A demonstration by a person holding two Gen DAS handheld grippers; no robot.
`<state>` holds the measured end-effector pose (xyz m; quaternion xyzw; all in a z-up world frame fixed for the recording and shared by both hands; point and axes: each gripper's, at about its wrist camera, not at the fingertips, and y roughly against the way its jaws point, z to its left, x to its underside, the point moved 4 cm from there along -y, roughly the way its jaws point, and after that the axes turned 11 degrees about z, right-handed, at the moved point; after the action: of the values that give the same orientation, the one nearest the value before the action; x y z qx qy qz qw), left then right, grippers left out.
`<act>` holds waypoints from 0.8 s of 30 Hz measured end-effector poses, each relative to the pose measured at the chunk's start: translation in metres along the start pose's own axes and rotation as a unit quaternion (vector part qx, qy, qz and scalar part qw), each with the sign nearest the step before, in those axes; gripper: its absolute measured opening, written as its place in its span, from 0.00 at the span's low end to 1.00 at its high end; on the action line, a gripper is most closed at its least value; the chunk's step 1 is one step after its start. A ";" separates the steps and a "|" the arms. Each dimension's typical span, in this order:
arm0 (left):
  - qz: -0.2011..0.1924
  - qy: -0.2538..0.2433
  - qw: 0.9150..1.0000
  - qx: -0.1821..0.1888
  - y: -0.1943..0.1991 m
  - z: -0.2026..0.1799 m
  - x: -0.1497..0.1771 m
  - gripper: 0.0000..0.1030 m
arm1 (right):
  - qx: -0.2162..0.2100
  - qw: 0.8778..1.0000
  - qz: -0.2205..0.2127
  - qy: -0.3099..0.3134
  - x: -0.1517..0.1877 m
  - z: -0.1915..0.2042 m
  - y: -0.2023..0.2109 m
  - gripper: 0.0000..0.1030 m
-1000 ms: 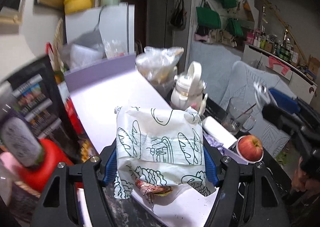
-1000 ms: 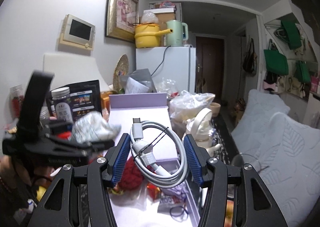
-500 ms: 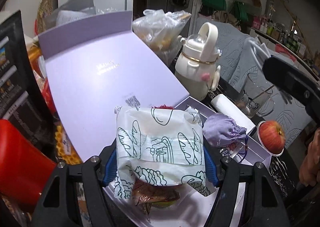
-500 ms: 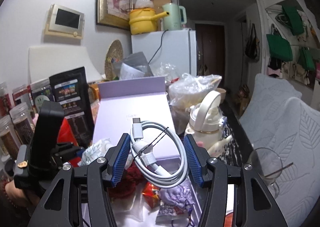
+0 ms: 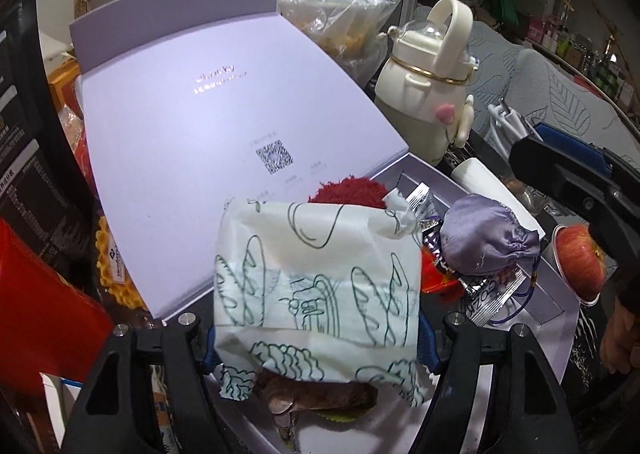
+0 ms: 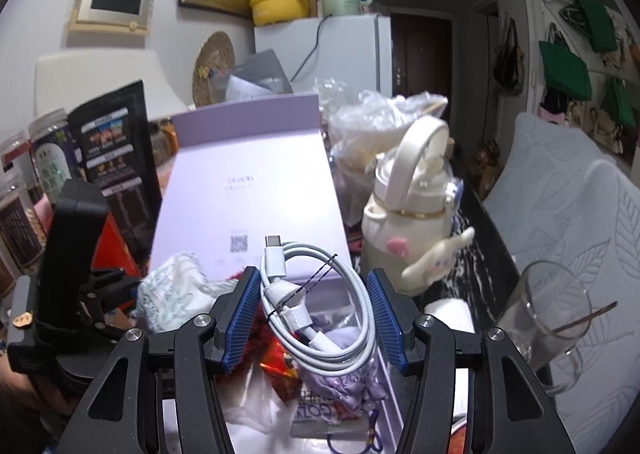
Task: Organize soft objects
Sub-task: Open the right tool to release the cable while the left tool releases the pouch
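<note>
A: Where is the printed paper bag (image 5: 316, 286) carried?

B: It is clamped between the pads of the left claw (image 5: 318, 338), low over the near end of the open lilac box (image 5: 552, 302). The jaws have just been opening a little, yet the bag is seen pressed at both sides.

A: And the right claw (image 6: 312, 314)?

B: It is clenched on the coiled white cable (image 6: 316, 306), held above the box's right part, where the purple pouch (image 5: 484, 242) and foil packets (image 5: 486, 294) lie.

A: How should the bag be set down well?

B: It is best lowered onto the bare white floor nearest the camera, clear of the red knitted thing (image 5: 348, 191), and released only once support is felt. The cable should be kept back until then.
</note>
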<state>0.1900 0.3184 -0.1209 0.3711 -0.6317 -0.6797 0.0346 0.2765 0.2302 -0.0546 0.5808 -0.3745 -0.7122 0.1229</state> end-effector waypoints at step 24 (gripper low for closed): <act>-0.009 -0.028 0.997 -0.074 0.026 -0.010 -0.002 0.81 | -0.008 0.997 0.070 -0.040 0.013 -0.013 -0.034 0.65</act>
<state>0.1857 0.3062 -0.0968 0.3539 -0.5771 -0.7350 0.0383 0.2928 0.2402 -0.0878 0.5233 -0.4127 -0.7277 0.1620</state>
